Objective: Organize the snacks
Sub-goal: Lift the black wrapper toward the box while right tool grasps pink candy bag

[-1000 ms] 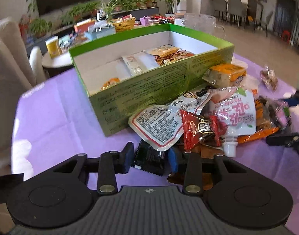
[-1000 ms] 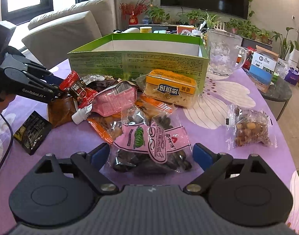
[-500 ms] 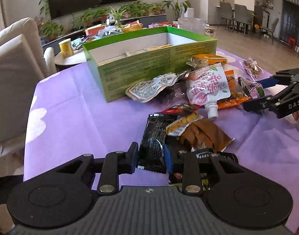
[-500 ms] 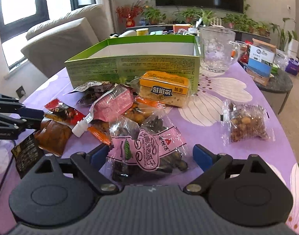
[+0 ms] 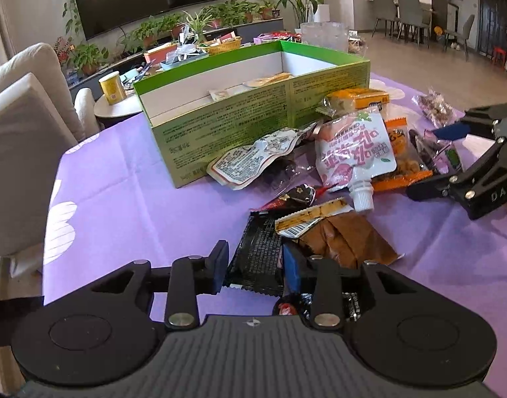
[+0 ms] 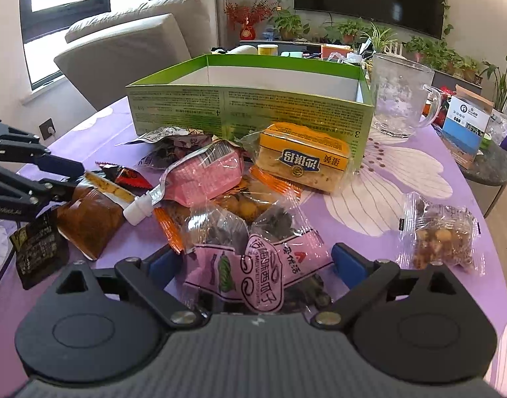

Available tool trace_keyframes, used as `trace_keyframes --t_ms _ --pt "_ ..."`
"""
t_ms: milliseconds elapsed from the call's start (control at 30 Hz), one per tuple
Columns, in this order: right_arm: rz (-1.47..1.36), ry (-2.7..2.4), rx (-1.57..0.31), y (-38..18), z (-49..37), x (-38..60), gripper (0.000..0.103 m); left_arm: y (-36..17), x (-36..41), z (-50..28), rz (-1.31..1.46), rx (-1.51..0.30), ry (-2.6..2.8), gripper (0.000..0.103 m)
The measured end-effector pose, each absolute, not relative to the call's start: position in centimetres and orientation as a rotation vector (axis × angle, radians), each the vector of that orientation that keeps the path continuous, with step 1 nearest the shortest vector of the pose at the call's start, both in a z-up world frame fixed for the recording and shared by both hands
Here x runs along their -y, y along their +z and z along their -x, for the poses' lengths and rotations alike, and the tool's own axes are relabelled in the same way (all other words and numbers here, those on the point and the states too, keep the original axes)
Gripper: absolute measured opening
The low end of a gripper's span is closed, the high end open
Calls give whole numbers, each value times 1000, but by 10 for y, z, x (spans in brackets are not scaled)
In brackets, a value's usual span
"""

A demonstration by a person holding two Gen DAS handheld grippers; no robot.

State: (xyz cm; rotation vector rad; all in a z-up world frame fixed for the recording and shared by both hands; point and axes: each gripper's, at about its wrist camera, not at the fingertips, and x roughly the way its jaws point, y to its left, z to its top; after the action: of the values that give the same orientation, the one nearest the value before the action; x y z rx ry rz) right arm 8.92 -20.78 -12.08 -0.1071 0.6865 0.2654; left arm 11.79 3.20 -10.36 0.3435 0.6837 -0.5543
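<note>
Left wrist view: my left gripper (image 5: 255, 263) fingers, just reopened slightly, straddle a flat black foil snack packet (image 5: 258, 258) on the purple desk (image 5: 127, 199). My right gripper (image 6: 253, 258) fingers stand wide around a pink-labelled clear seed bag (image 6: 253, 268), short of the green cardboard box (image 6: 247, 106).

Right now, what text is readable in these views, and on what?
"DAS": side of the right gripper.
"3" and "4": front wall of the green box; its fine print is too small.
Yellow cake pack, pink seed bag, pink spout pouch: non-Latin print only.
</note>
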Motion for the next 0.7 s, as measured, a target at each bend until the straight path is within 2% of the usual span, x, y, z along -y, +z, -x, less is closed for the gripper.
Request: trace_keyframes --t_ms 133,200,267,300,700 --pt "106 245 -680 -119 -88 204 79 -102 -36 -114 -284 -690 -565 24" --pt "104 246 -683 -114 -85 201 73 -96 -38 -107 -271 -666 -555 24" --pt "111 247 -655 -109 -77 197 58 -87 -41 -99 -261 -636 -549 24" --pt "104 257 -653 -106 -73 196 55 -83 -42 -96 -254 -623 -548 24" --pt "12 214 -577 -74 -46 209 53 -43 -47 -71 -211 -486 -531 25"
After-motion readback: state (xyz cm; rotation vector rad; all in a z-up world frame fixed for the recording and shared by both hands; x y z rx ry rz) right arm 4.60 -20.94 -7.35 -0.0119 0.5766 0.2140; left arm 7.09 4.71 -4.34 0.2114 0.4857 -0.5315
